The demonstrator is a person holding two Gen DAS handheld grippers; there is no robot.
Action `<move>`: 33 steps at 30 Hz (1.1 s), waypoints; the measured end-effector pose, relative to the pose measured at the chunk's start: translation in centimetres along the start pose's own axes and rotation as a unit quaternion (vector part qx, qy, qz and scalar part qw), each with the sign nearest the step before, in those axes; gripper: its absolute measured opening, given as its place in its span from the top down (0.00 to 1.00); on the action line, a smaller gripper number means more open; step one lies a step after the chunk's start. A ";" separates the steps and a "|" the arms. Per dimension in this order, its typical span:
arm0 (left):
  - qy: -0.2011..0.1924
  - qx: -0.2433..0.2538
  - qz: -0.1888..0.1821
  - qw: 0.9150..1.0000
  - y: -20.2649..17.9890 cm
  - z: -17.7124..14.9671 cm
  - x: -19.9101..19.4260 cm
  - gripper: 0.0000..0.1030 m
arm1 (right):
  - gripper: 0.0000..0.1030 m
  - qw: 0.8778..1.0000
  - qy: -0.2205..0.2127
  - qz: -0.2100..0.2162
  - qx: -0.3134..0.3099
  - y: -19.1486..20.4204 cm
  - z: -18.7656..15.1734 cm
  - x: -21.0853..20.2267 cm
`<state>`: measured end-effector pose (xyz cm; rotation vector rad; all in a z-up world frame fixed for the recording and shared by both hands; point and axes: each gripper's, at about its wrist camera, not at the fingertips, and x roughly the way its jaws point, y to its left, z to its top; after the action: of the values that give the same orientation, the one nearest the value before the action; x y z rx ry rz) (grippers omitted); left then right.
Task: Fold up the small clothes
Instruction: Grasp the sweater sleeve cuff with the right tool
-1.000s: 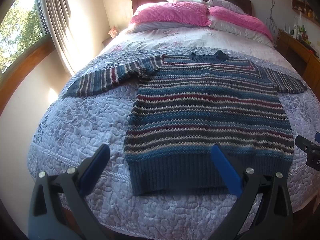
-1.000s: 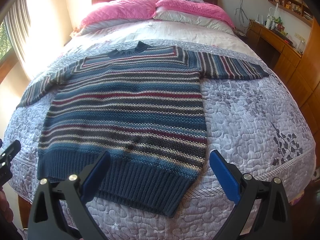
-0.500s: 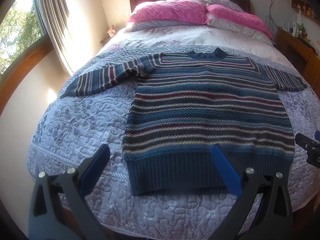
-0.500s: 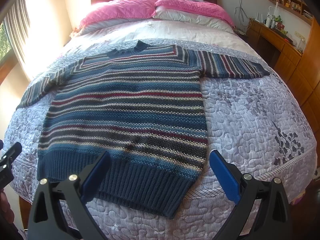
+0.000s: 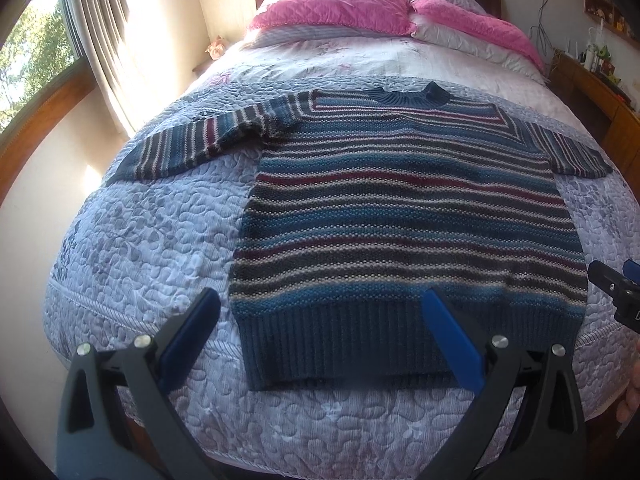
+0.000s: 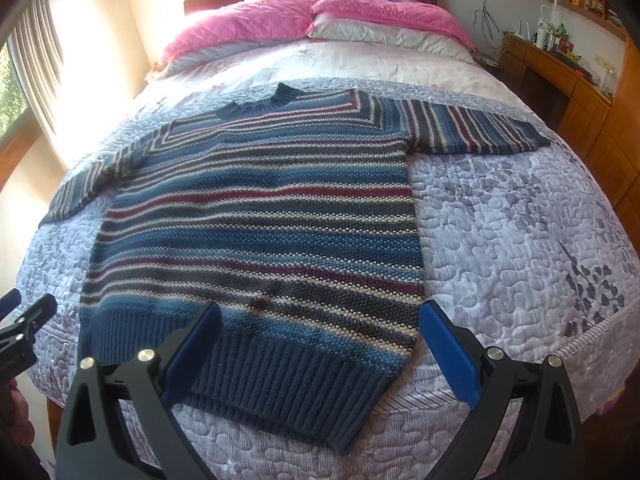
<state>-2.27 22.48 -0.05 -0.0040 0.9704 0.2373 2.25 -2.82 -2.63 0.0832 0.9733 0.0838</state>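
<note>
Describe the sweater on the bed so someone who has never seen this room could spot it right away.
Find the bed with the lilac quilt and pink pillows at the headboard. The sweater lies flat across the quilt's near half, sleeves spread, dark ribbed hem nearest. It is the only knit there, striped in blue, grey, cream and maroon.

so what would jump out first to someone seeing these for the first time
A striped knit sweater lies spread flat, sleeves out, on the lilac quilted bedspread. Behind it, bright pink pillows sit at the headboard. Both the left gripper and the right gripper hover open above the sweater's ribbed hem.
</note>
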 end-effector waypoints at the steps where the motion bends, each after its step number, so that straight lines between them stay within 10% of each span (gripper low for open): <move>1: 0.003 0.004 0.003 1.000 -0.3 0.1 0.5 0.03 | 0.04 1.000 -0.002 0.015 0.006 -0.6 0.0 0.5; 5: 0.021 0.009 -0.003 1.000 -2.2 1.5 3.4 0.03 | 0.04 0.997 0.025 0.058 0.042 -4.8 1.4 3.3; 12: 0.008 -0.011 -0.006 1.000 -8.4 9.1 8.9 0.03 | 0.04 0.996 0.018 -0.089 0.021 -17.4 12.3 7.4; 21: 0.015 0.018 -0.033 0.999 -23.0 22.2 16.2 0.03 | 0.04 0.992 0.074 -0.101 0.034 -33.0 23.9 16.1; 33: 0.007 0.064 -0.065 0.996 -32.9 27.3 21.7 0.03 | 0.05 0.979 0.137 -0.091 0.123 -48.0 28.2 23.4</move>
<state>38.38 -2.33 -5.63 0.0488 0.9939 0.0543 40.32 -48.95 -11.21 0.2140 1.2607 -0.1989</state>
